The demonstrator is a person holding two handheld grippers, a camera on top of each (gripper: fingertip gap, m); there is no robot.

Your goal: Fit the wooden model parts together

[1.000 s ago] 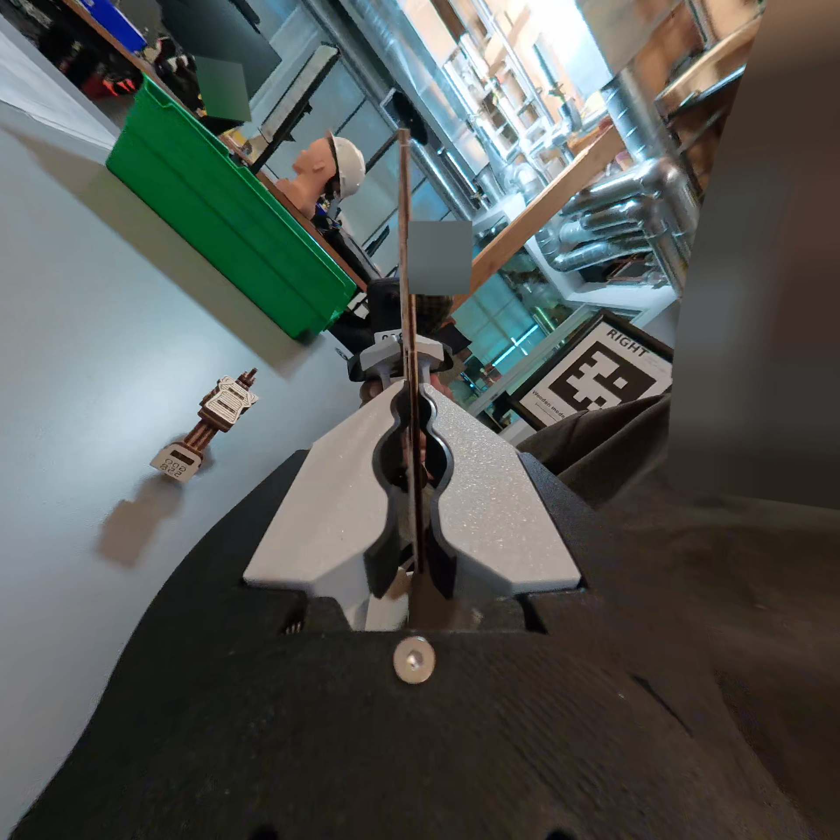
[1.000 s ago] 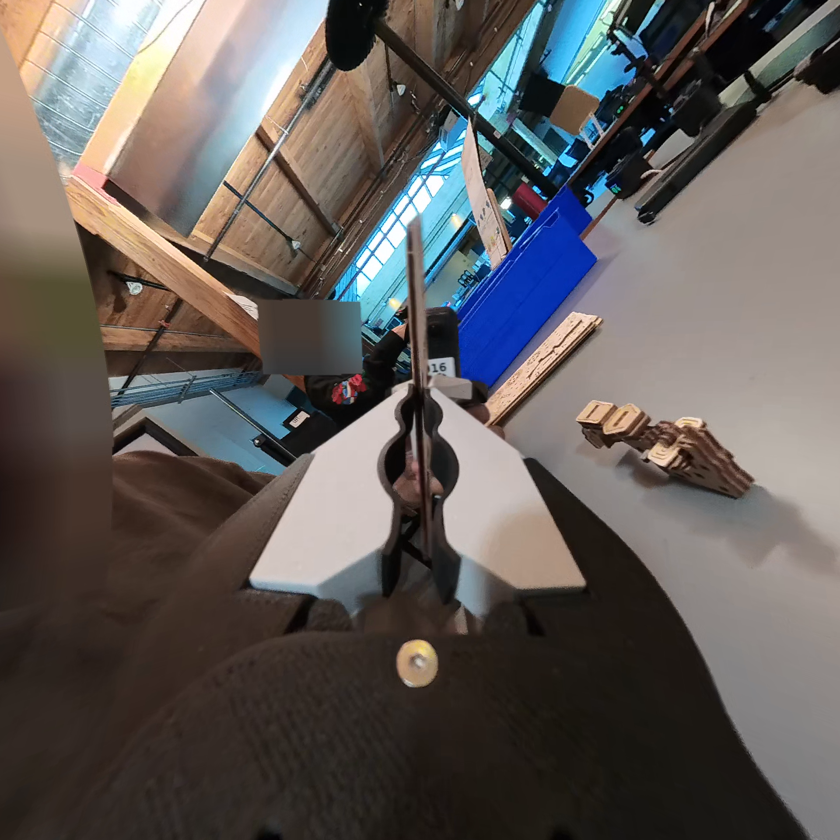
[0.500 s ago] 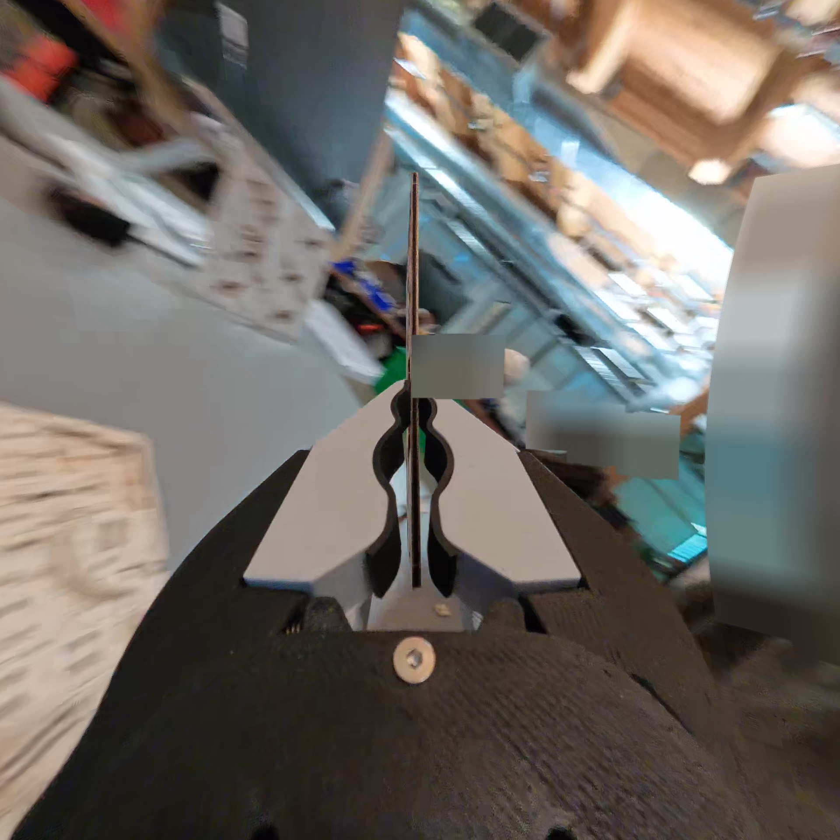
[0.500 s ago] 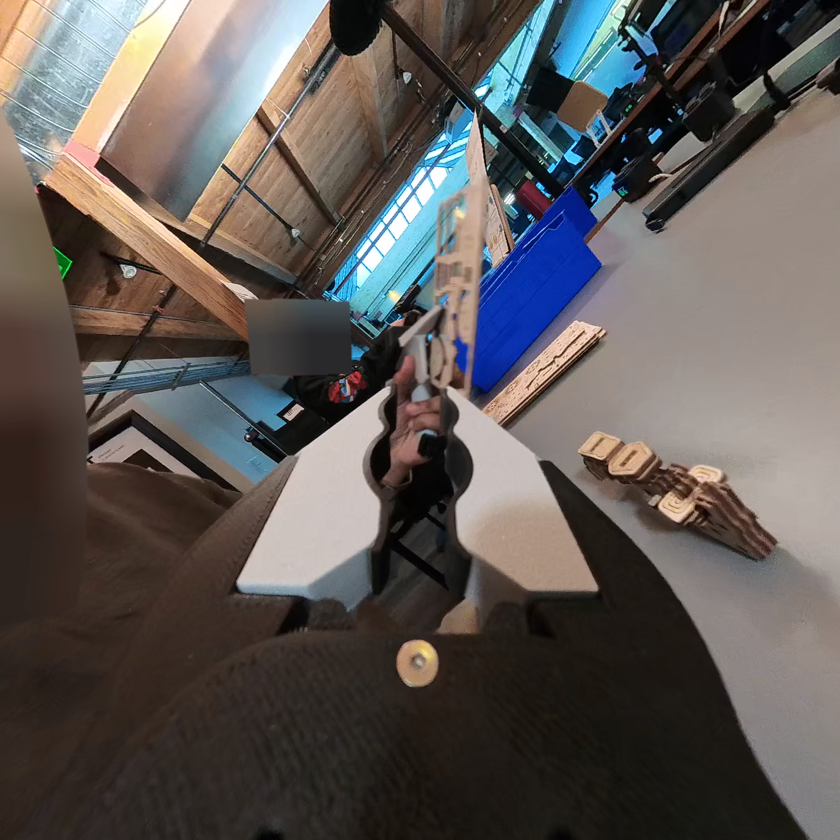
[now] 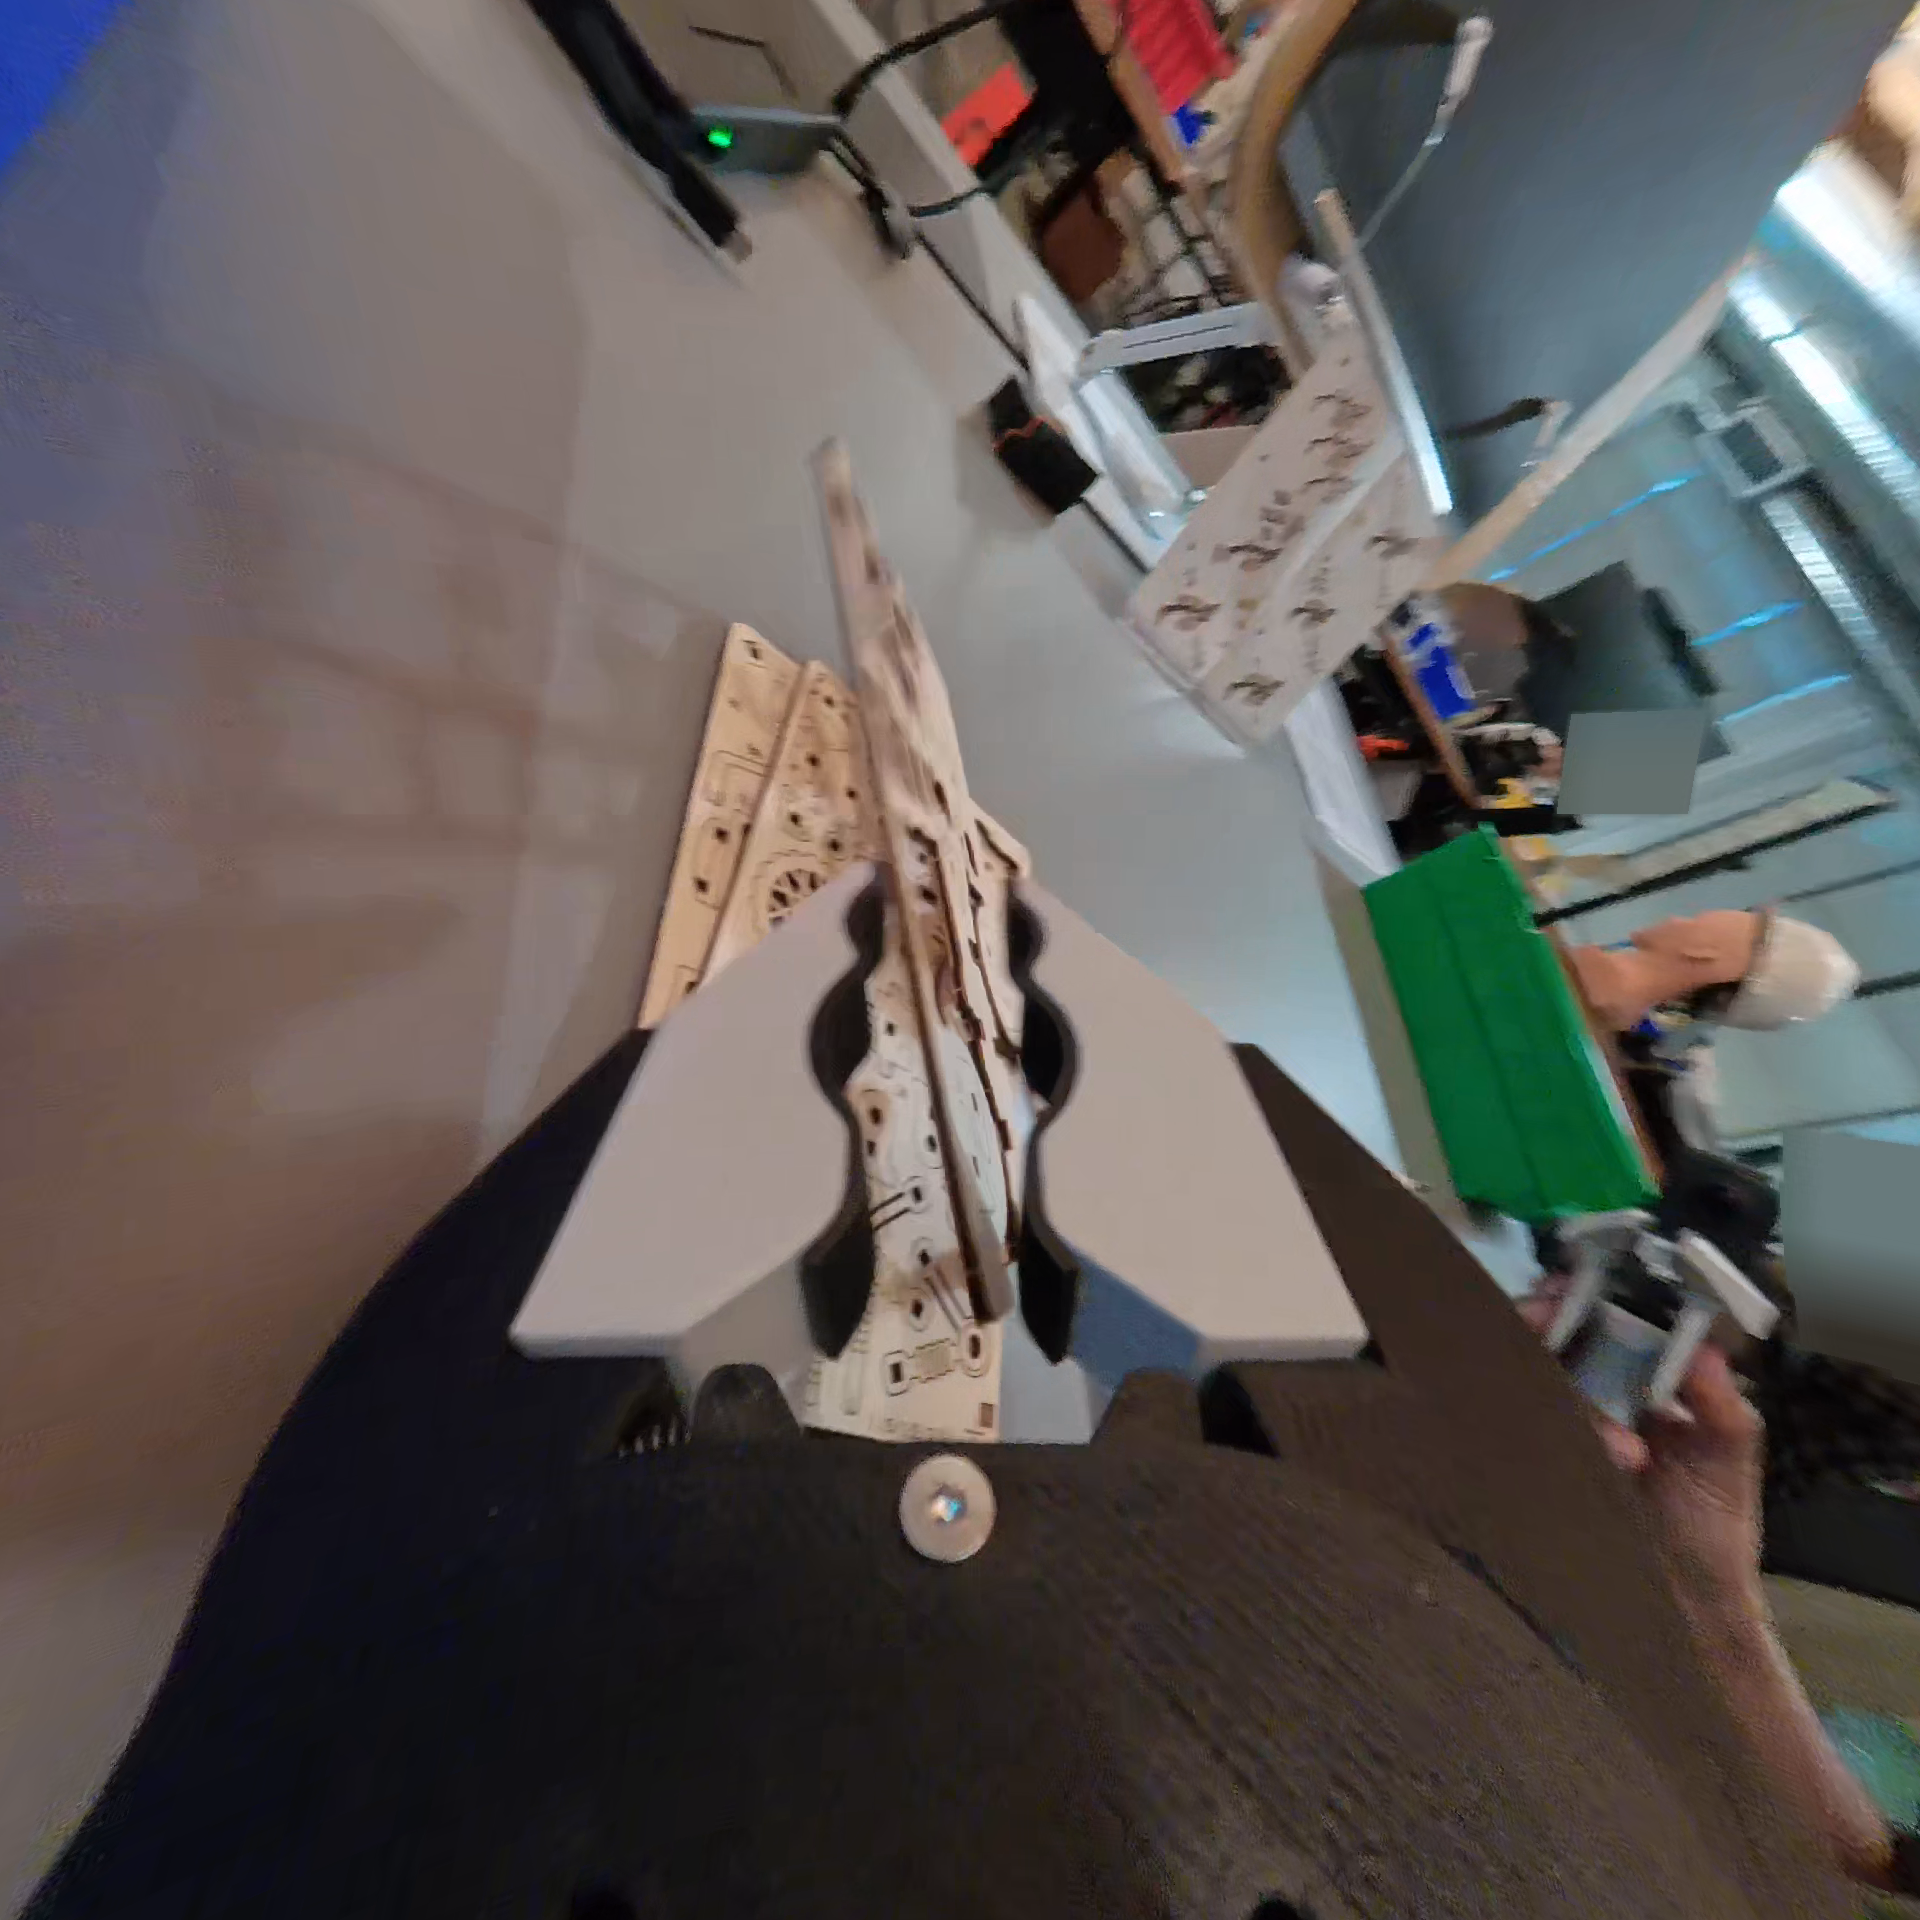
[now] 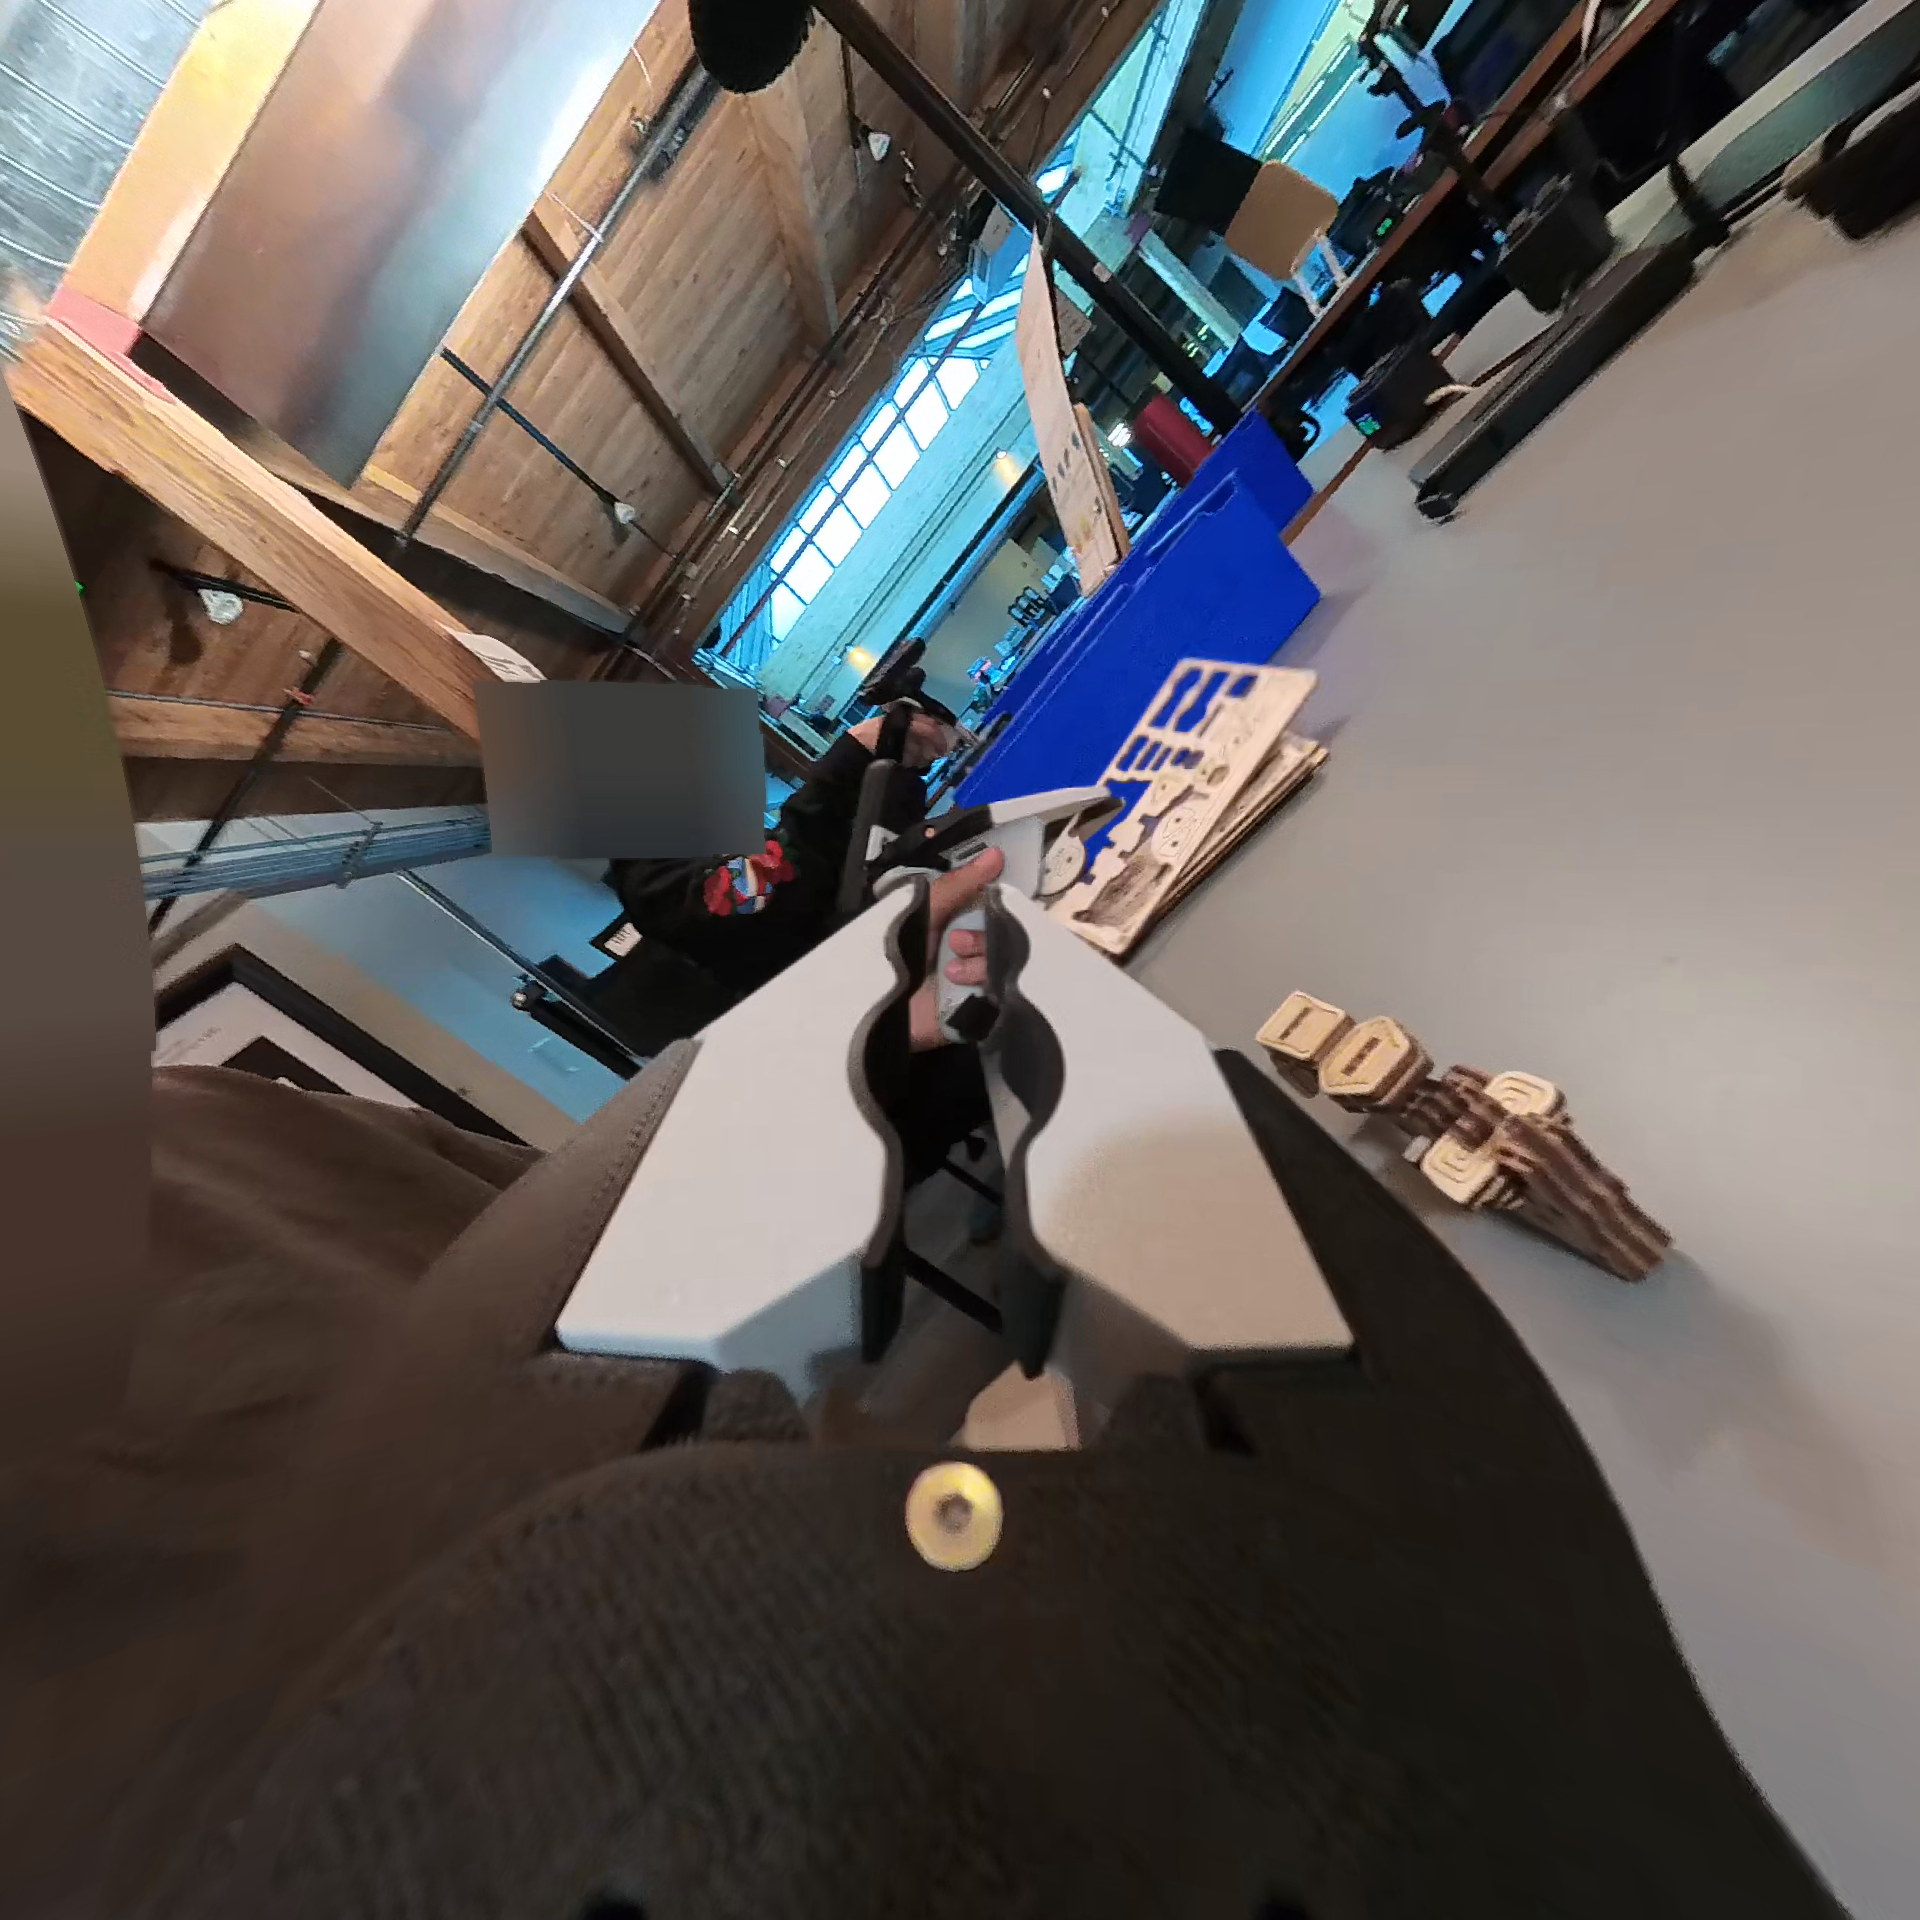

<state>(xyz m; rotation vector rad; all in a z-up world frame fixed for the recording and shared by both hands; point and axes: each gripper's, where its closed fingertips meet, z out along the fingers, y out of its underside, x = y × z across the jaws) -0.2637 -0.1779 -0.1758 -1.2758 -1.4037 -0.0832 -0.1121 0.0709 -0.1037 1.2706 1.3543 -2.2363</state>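
Observation:
A thin laser-cut wooden sheet (image 5: 894, 707) lies slanted between the jaws of my left gripper (image 5: 948, 899). The jaws stand wider than the sheet's thickness, so it looks loose. Its far end points over a stack of similar wooden sheets (image 5: 758, 790) on the grey table. The right wrist view shows the left gripper (image 6: 1029, 831) at the near end of that sheet (image 6: 1216, 748), tilted above the stack (image 6: 1226, 831). My right gripper (image 6: 956, 904) is open and empty, off the table's edge. An assembled wooden model piece (image 6: 1475, 1153) lies on the table to its right.
A blue bin (image 6: 1174, 592) stands behind the stack. A green bin (image 5: 1496, 1039) stands at the table's far side. The right gripper (image 5: 1652, 1320) shows in a hand at the right. A black device (image 5: 727, 140) with cables lies at the far edge. A person sits beyond the table. The gap from one gripper's tips to the other's is roughly 30 cm.
The right gripper let go of the sheet both grippers held and now stands open. The left gripper swung the sheet down over the stack and its jaws have widened.

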